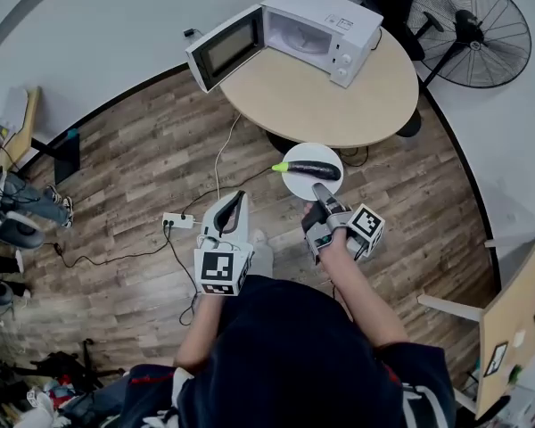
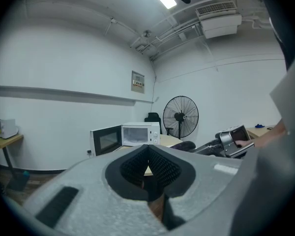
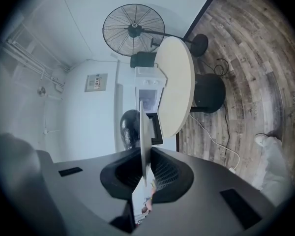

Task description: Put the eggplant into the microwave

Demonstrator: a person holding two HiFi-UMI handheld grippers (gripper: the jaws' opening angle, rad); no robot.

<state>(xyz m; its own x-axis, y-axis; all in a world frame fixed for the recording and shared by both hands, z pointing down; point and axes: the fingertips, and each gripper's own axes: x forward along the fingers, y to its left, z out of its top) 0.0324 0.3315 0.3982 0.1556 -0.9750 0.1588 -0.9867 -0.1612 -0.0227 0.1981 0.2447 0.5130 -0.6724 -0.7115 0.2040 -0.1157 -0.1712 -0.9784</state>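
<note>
Nearer than one white microwave (image 1: pixel 321 34), right tool (image 1: pixel 319 188) clamps one round white plate (image 1: pixel 296 183) bearing one purple eggplant (image 1: pixel 314 170); left tool (image 1: pixel 234 205) has jaws together.

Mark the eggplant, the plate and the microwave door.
eggplant (image 1: pixel 314 169): head view, middle of its dark body.
plate (image 1: pixel 314 152): head view, bare far rim.
microwave door (image 1: pixel 225 50): head view, glass window.

Round beige tabletop (image 1: pixel 339 105) on dark pedestal, over wood-plank floor (image 1: pixel 116 176). Black pedestal fan (image 1: pixel 468 29) near table, by white wall. White power strip (image 1: pixel 178 220) on floor, cables trailing. White round plate (image 1: pixel 297 185) near table edge. Light wooden chair (image 1: pixel 517 319) far right.
</note>
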